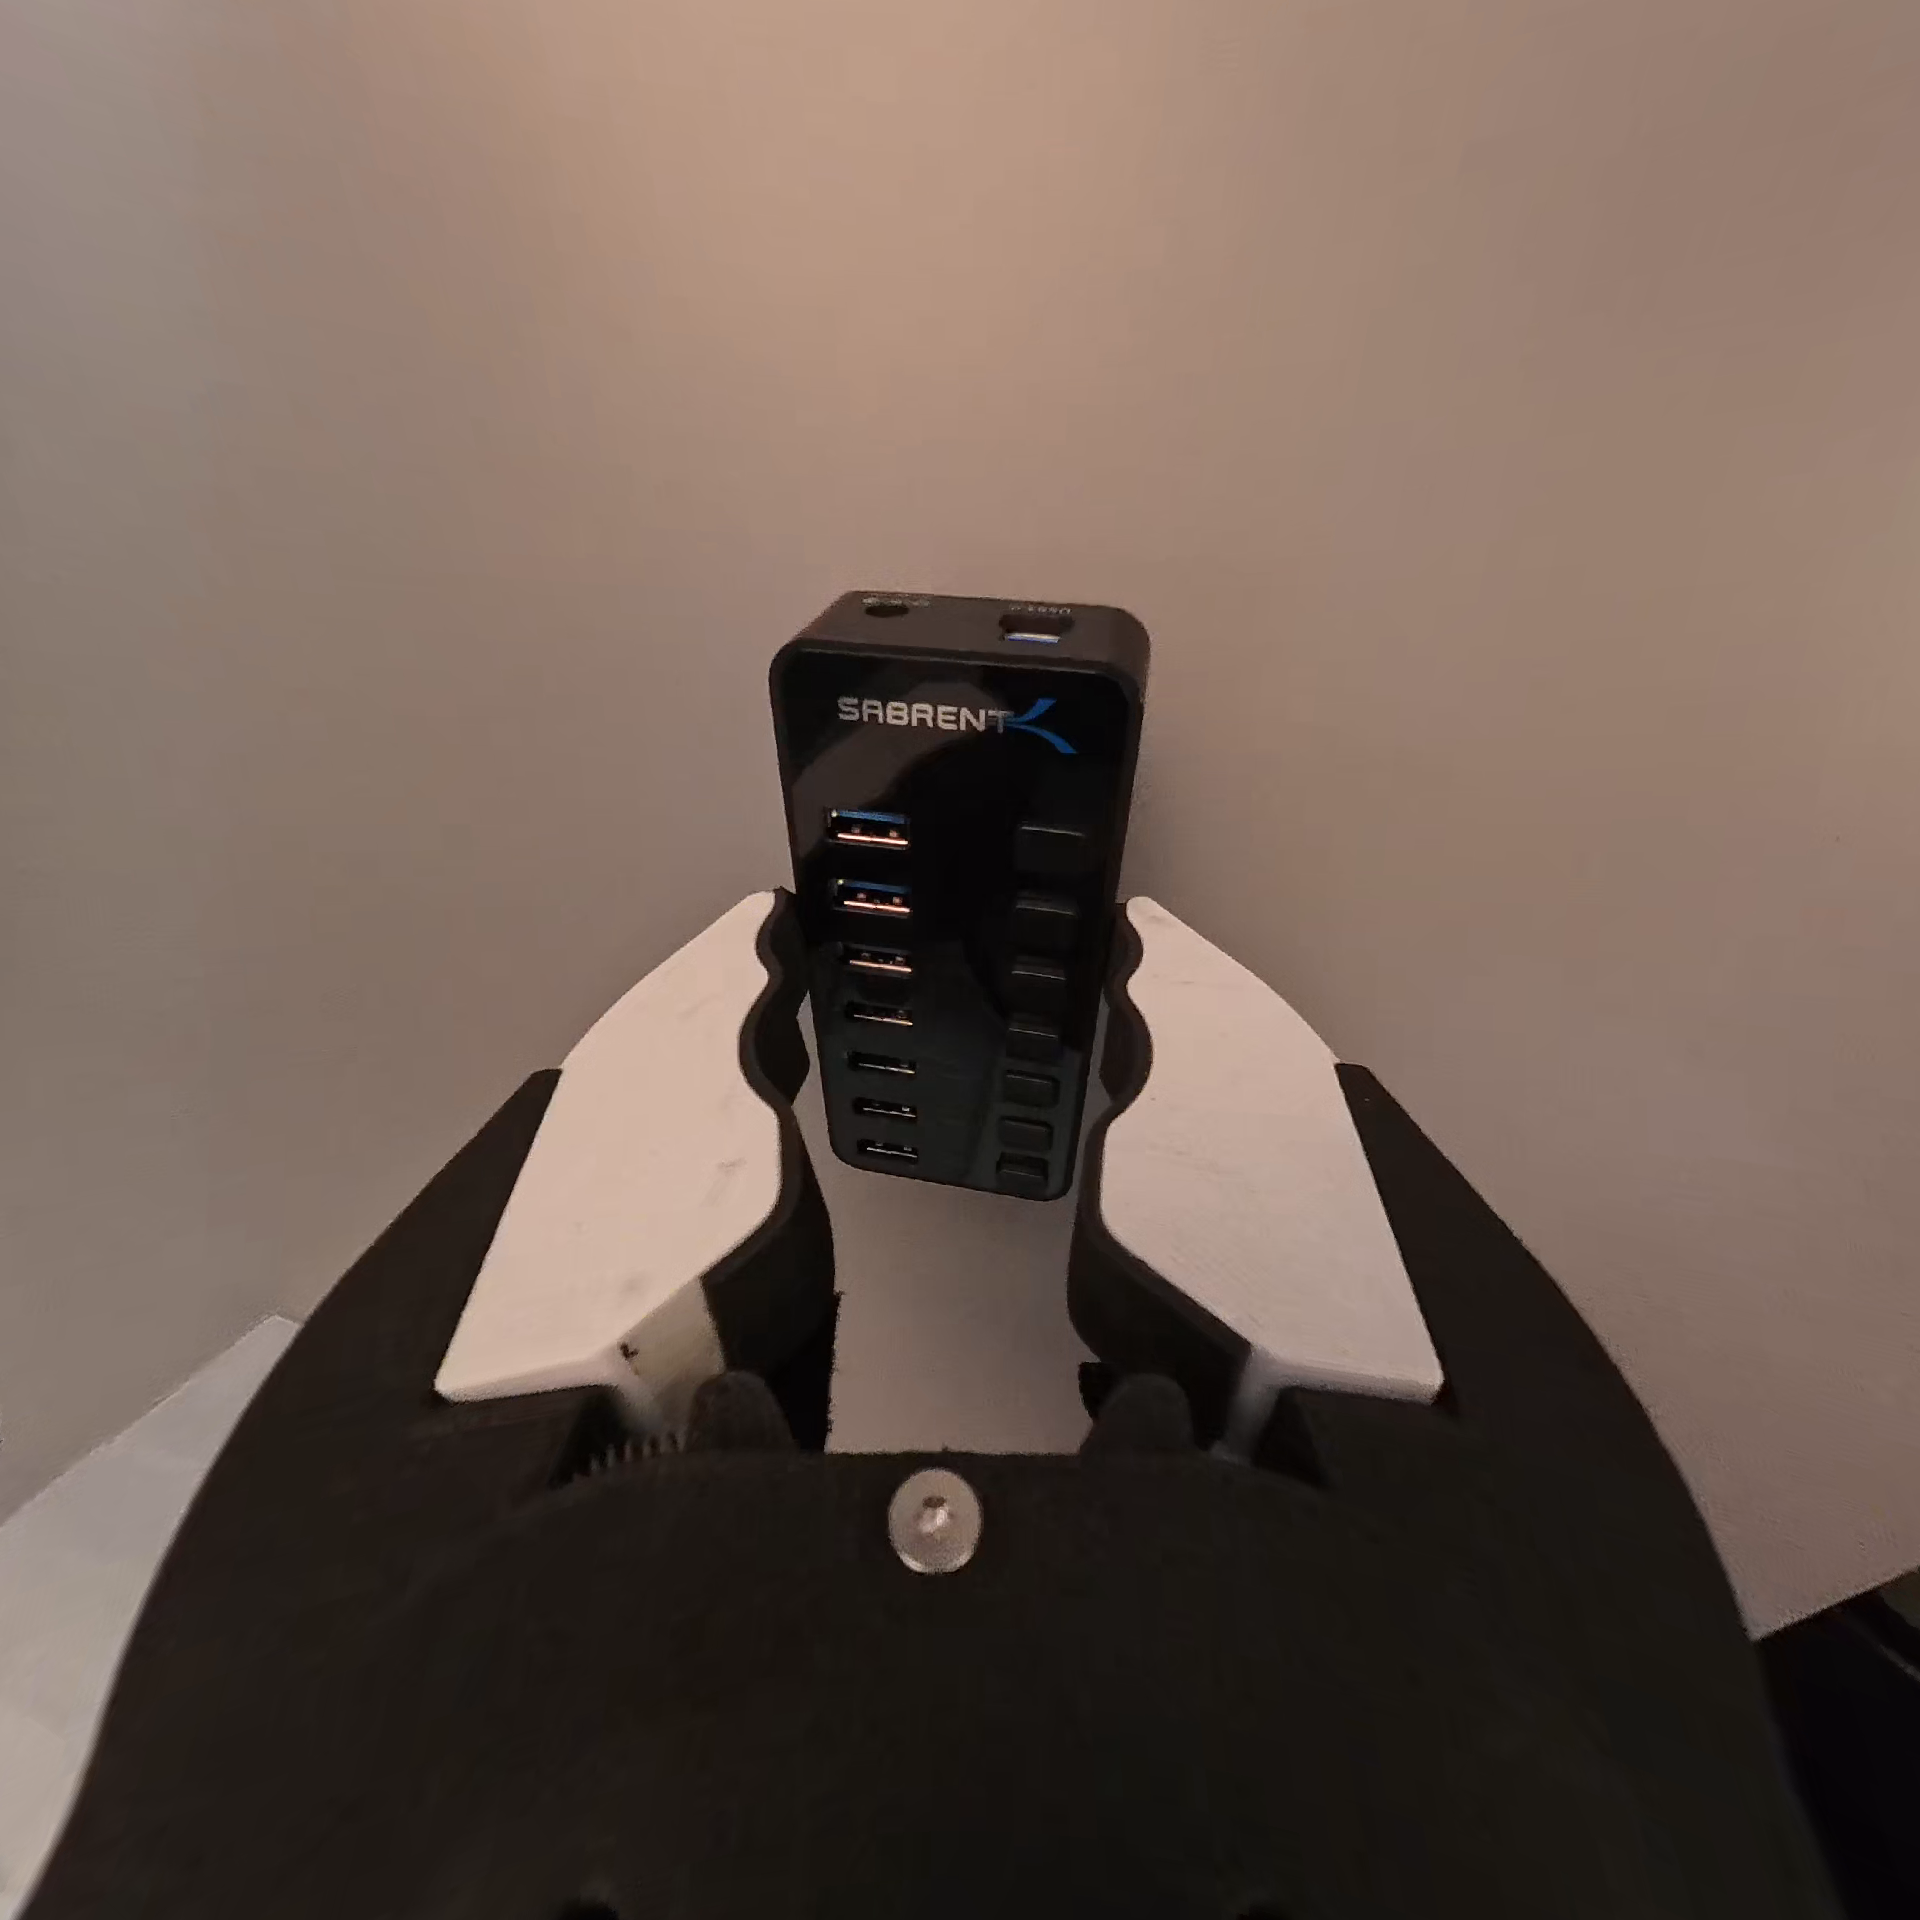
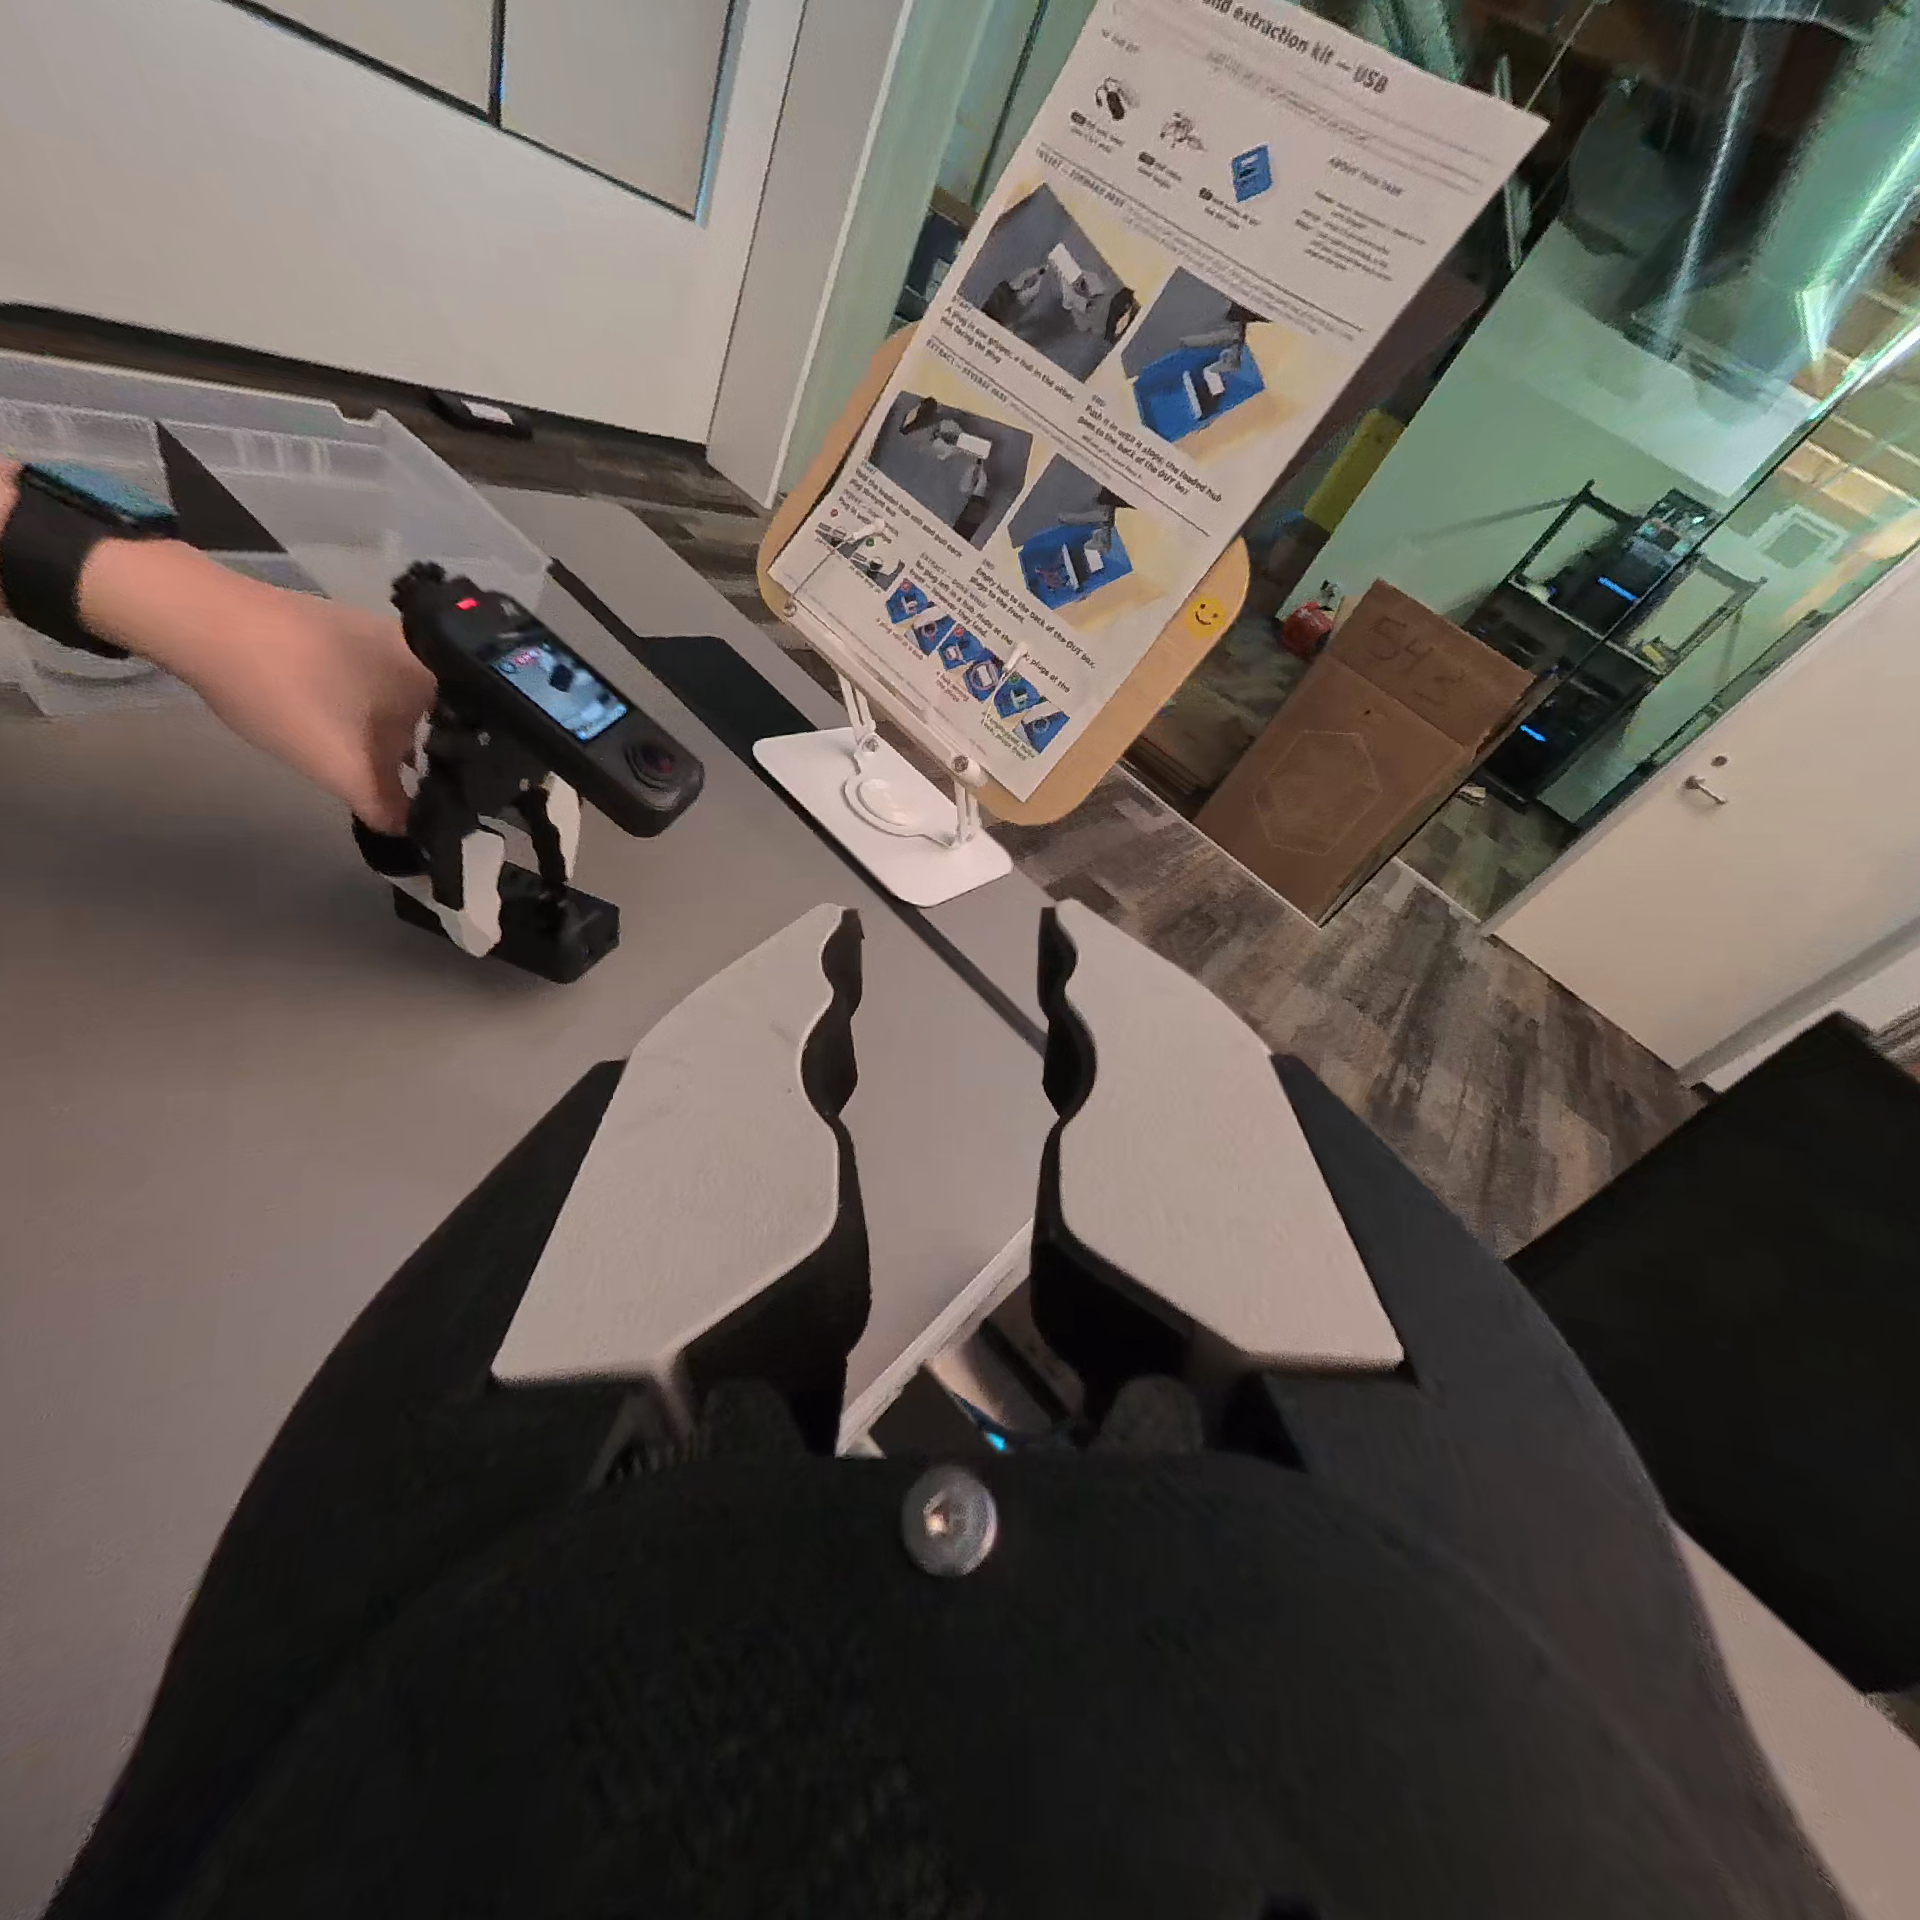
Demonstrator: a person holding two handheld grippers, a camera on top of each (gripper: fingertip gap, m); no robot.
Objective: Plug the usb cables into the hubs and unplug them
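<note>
- Left gripper (image 1: 951,914) is closed on the sides of a black hub (image 1: 956,894); its pads (image 1: 774,997) press the hub's long edges. Seen from the right wrist, the hub rests flat on the grey table (image 2: 208,1195).
- Right gripper (image 2: 948,925) hovers over the table's near edge, fingers parted by a narrow gap, nothing between them.
- Step in hand, as I judge it: the hub is being steadied, with no plug fetched yet. No cable shows in either view.
- Next move calls for the right gripper to find and take a plug, then line it up square with a free port while the left keeps the hub from sliding.
- Count: one hub; seven ports in a column on its face, all empty; seven buttons beside them; two sockets on its far end.
- Also present: one instruction sheet (image 2: 1143,395) on a white stand, one clear bin (image 2: 312,488), one cardboard box (image 2: 1361,748).
</note>
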